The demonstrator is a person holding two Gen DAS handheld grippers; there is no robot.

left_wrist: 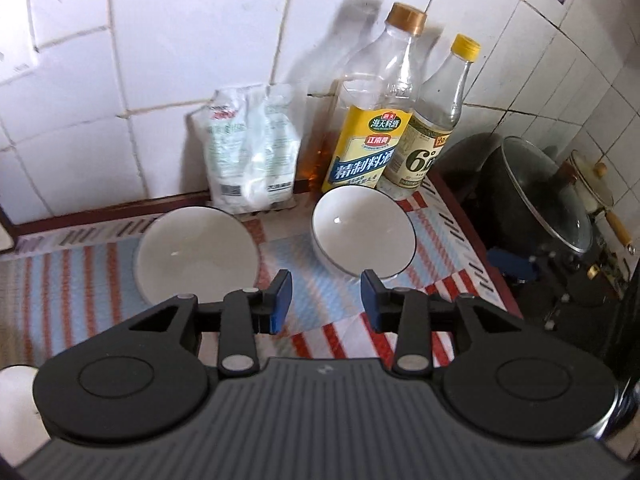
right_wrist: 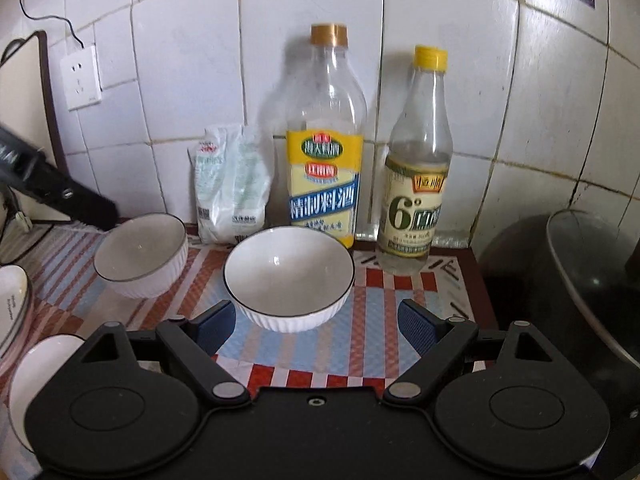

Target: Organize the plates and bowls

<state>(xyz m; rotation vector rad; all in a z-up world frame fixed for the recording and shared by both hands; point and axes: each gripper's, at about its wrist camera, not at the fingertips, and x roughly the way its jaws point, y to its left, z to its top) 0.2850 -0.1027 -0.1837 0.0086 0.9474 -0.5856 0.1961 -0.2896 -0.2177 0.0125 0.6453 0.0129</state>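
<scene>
Bowl [right_wrist: 289, 276] sits mid-frame, just ahead of the right gripper [right_wrist: 316, 320], whose jaws are spread wide and empty. Best approach: straddle the near rim squarely. Left gripper [left_wrist: 326, 300] likewise gapes empty.

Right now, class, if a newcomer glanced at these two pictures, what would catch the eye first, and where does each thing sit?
Two white bowls on the striped mat: the right bowl sits just ahead of the open right gripper, the left bowl further left. Behind them, against the tiled wall, stand two bottles, one gold-capped, one yellow-capped, beside a white bag. The left gripper, also open, hovers between the bowls.
</scene>
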